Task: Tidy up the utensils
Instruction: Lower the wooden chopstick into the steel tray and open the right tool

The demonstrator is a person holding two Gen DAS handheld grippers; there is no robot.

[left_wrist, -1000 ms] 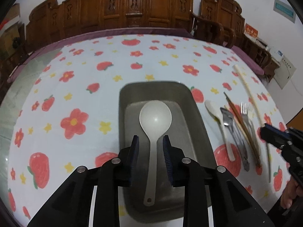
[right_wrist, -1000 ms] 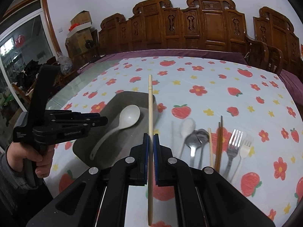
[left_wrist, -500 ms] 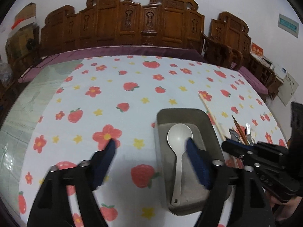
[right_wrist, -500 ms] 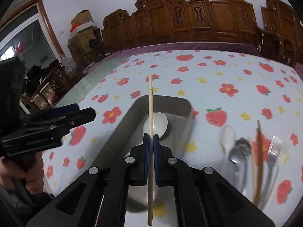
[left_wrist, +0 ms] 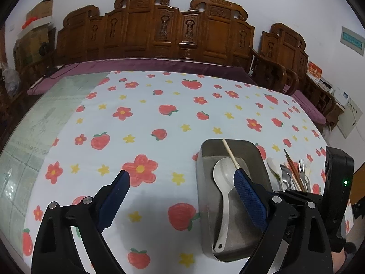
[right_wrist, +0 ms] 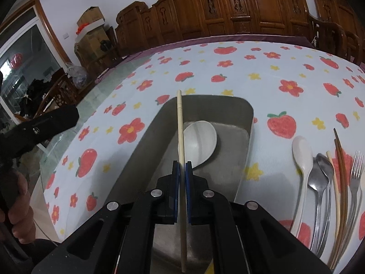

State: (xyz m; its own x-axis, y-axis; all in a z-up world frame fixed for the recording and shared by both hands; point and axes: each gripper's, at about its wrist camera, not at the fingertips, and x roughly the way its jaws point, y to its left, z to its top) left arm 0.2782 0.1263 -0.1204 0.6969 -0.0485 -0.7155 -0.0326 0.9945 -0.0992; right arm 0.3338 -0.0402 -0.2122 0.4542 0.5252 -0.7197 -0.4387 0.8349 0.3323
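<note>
A grey metal tray (left_wrist: 228,143) (right_wrist: 249,123) sits on the strawberry-print cloth with a white ladle (left_wrist: 222,175) (right_wrist: 200,139) lying in it. My right gripper (right_wrist: 182,166) is shut on a pale chopstick (right_wrist: 180,123) (left_wrist: 230,153) and holds it lengthwise over the tray, above the ladle's bowl. Its jaws are just beginning to open, with the stick still between the pads. My left gripper (left_wrist: 181,174) hovers at the tray's left side; its jaws are opening wide with only tablecloth between them.
To the right of the tray lies a row of utensils: a white spoon (right_wrist: 301,150), metal spoons (right_wrist: 324,166), brown chopsticks (right_wrist: 340,159), a fork (right_wrist: 357,166). Carved wooden chairs (left_wrist: 159,27) line the far edge. A hand (right_wrist: 18,201) holds the left gripper.
The left gripper let go of the ladle's handle, opened wide and drew back to the left. The right gripper carried the chopstick from above the utensil row to over the tray, lower.
</note>
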